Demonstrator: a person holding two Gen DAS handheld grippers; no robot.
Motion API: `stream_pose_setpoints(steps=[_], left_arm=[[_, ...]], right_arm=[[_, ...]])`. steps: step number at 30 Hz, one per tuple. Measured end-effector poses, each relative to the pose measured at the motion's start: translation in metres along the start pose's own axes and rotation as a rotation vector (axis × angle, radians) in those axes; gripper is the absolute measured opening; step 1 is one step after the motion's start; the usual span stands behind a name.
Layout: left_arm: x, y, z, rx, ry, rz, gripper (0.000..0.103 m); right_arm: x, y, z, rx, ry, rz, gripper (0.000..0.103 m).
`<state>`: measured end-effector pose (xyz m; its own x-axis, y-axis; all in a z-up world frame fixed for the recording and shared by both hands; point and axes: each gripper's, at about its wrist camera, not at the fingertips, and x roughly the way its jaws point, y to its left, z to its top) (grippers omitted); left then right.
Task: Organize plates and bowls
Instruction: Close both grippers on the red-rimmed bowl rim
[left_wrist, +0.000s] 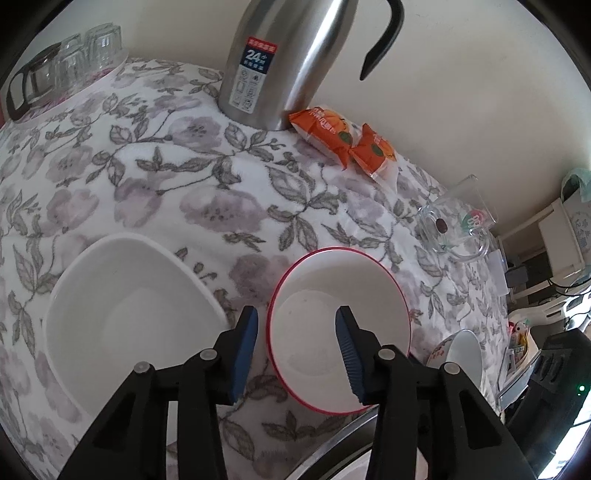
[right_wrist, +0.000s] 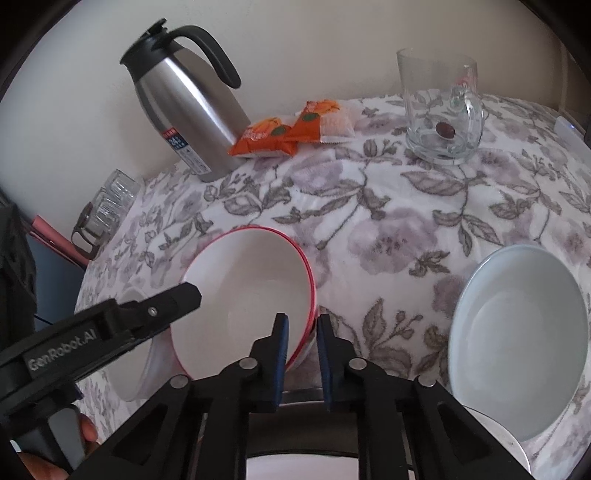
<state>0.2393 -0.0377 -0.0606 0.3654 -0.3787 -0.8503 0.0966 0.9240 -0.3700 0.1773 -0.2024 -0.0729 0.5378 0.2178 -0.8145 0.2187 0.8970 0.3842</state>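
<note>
A white bowl with a red rim (left_wrist: 332, 295) sits on the flowered cloth (left_wrist: 184, 184). My left gripper (left_wrist: 297, 312) is open astride its left rim, one blue pad outside and the other inside, neither pressing. In the right wrist view the same bowl (right_wrist: 251, 288) is tilted, and my right gripper (right_wrist: 301, 318) is shut on its right rim. One finger (right_wrist: 184, 293) of the left gripper reaches in from the left. A white squarish bowl (left_wrist: 125, 317) lies left of the red-rimmed one. A pale grey-blue bowl (right_wrist: 517, 339) lies to the right.
At the back by the wall stand a steel flask (left_wrist: 280, 62), orange snack packets (left_wrist: 343, 144) and a glass mug (right_wrist: 439, 110). Glass cups (left_wrist: 88, 51) are at the far left. The table's near edge runs just under both grippers.
</note>
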Motion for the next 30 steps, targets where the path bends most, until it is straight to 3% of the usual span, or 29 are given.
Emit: stream_pose_setpoints(steps=[9,18,30], left_arm=[[0.014,-0.01,0.0,0.055,0.002,0.039,0.045],[0.017,-0.004,0.0,0.054,-0.025,0.083,0.022],[0.007,-0.009,0.001,0.052,-0.057,0.044,0.021]], right_arm=[[0.002,-0.001,0.0,-0.01,-0.004,0.003,0.016],[0.002,0.001,-0.001,-0.021,-0.012,-0.01,0.016],[-0.008,0.0,0.001,-0.027,-0.058,-0.01,0.017]])
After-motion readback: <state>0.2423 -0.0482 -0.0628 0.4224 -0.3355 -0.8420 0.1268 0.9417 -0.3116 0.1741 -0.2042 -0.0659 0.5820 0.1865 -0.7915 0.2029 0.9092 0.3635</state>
